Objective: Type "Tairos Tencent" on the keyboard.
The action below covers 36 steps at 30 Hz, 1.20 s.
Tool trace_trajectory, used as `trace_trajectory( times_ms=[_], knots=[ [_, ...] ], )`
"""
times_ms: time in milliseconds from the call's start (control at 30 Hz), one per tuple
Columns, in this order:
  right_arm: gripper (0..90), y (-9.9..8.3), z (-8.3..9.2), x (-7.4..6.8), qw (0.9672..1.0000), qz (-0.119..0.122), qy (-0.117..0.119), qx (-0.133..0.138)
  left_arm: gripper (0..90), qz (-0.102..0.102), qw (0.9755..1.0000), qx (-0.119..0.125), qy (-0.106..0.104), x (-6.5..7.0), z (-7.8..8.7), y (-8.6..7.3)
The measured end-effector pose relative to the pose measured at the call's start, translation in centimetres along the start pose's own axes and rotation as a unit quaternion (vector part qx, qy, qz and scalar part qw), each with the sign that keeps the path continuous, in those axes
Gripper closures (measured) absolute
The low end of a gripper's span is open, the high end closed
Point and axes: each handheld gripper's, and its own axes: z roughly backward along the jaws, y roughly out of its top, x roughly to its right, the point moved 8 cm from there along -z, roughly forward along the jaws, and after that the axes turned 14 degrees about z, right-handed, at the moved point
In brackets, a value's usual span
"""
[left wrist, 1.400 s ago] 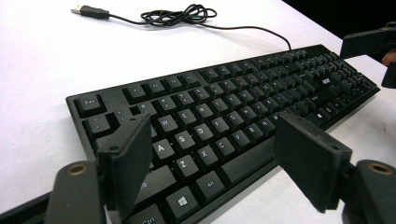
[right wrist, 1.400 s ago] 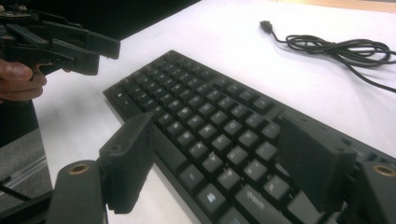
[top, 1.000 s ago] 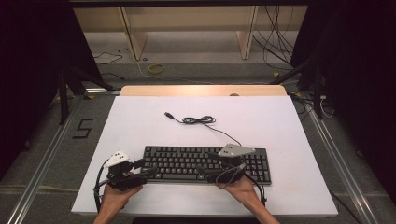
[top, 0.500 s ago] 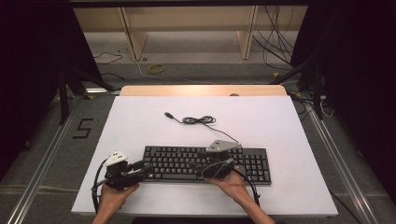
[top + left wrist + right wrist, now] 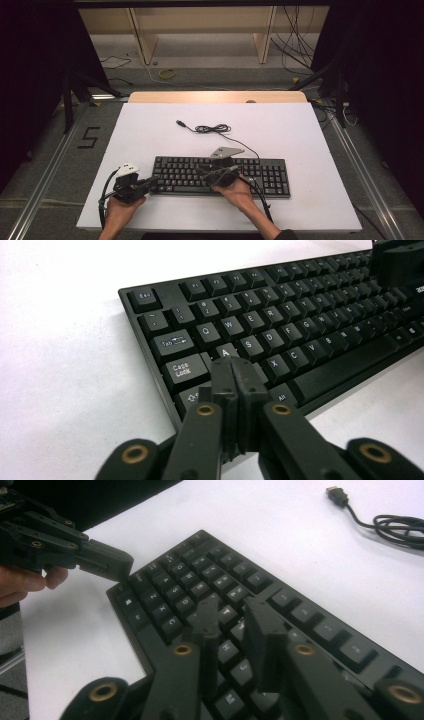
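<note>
A black keyboard [image 5: 270, 177] [image 5: 280, 315] [image 5: 200, 575] lies near the front of the white table [image 5: 300, 130]. My left gripper [image 5: 152, 181] [image 5: 235, 370] is at the keyboard's left end, shut with nothing in it, its tips low over the A and Shift keys. It shows again in the right gripper view as the left gripper [image 5: 115, 565], held by a hand. My right gripper [image 5: 199, 171] [image 5: 235, 617] hovers over the middle keys and points left, jaws a little apart and holding nothing. The keyboard's USB cable [image 5: 212, 129] [image 5: 395, 527] lies coiled behind it, plug free.
A wooden strip [image 5: 215, 96] runs along the table's far edge, with shelving and loose cables on the floor beyond. A "5" [image 5: 89, 137] is marked on the floor at the left. Metal rails flank the table.
My right gripper has slid left along the keyboard, from its right part to the middle keys. The left gripper has hardly moved.
</note>
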Motion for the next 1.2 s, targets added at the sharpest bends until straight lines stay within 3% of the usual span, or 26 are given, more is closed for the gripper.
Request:
trace_trajectory(
  times_ms=[333,667,1200],
  knots=[
    [90.0,0.6,-2.5,-0.3,0.9998,-0.002,-0.006,-0.019,88.9,-0.002,0.9999,-0.01,0.001,-0.2,-0.3,-0.1],
    [90.0,0.6,-4.4,-0.3,0.9987,0.001,-0.017,-0.048,88.9,0.0,0.9999,-0.014,0.004,-0.3,-0.5,0.0],
    [90.0,0.2,-5.5,0.1,0.9975,-0.005,-0.029,-0.064,88.9,-0.001,0.9997,-0.022,0.008,-0.6,-0.8,0.0]
  ],
)
